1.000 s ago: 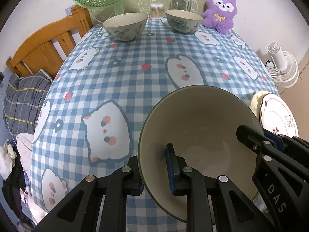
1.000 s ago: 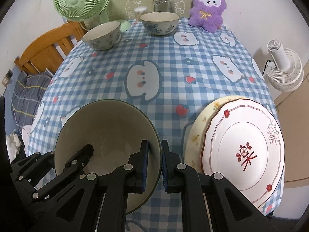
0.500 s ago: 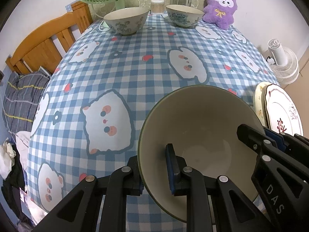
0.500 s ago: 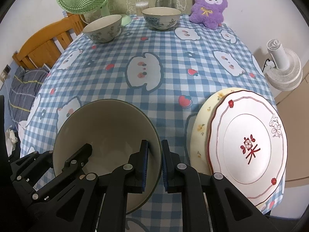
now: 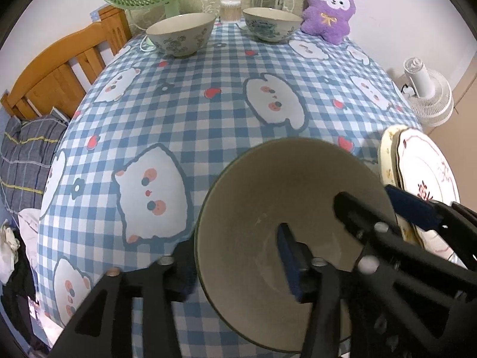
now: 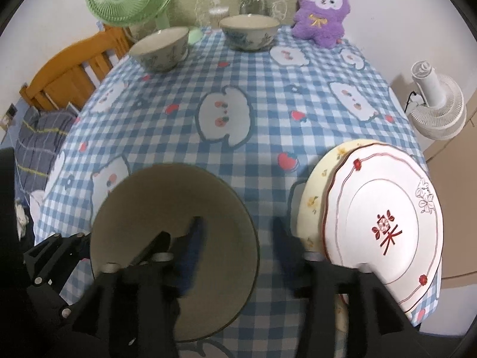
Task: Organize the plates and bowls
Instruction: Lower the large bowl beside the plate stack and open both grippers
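both hand-held grippers, just opened, straddle the bowl's (image 5: 286,197) rim, pads clear

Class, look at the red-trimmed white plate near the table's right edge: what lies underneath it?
Under the red-trimmed white plate lies a cream plate with yellow flowers; only its left rim shows. The rest is covered, so any further plates below cannot be seen.

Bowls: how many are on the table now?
3: a plain bowl at the near edge, a patterned bowl at the far left, another patterned bowl at the far middle. None seems hidden.
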The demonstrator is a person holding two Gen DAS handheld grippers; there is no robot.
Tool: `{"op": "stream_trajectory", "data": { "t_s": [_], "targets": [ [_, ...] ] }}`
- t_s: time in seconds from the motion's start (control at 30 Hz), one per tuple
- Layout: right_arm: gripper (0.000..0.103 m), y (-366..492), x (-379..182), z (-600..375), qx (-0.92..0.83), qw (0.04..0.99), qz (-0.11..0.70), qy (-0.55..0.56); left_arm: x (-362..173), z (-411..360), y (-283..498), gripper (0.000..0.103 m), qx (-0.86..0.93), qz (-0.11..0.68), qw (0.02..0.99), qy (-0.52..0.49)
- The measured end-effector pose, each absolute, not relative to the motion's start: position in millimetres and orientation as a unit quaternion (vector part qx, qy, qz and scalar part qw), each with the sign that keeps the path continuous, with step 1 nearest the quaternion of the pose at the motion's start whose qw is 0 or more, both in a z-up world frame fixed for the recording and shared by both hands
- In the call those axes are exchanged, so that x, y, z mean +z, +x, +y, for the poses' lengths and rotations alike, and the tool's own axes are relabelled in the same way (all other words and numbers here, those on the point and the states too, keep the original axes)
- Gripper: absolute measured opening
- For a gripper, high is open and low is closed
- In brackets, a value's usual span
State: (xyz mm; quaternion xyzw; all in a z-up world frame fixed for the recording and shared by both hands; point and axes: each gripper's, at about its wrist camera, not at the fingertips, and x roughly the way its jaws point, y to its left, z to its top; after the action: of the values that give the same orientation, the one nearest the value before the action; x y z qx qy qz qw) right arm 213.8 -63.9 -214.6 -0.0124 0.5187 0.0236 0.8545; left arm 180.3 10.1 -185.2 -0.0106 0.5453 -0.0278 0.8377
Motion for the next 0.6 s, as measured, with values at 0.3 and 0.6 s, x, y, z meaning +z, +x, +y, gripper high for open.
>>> {"op": "stream_trajectory", "data": {
  "t_s": [0.3,0.6],
  "targets": [
    [0.070,218,-195,-61,0.025,0.865,0.501,-0.013,-170,16,186,0.082,-0.024,0.532,0.846,-0.019],
    [0.076,221,-171,-55,0.030,0.875,0.482,-0.010,-146,21,189,0.082,-0.022,0.515,0.857,-0.018]
  ]
}}
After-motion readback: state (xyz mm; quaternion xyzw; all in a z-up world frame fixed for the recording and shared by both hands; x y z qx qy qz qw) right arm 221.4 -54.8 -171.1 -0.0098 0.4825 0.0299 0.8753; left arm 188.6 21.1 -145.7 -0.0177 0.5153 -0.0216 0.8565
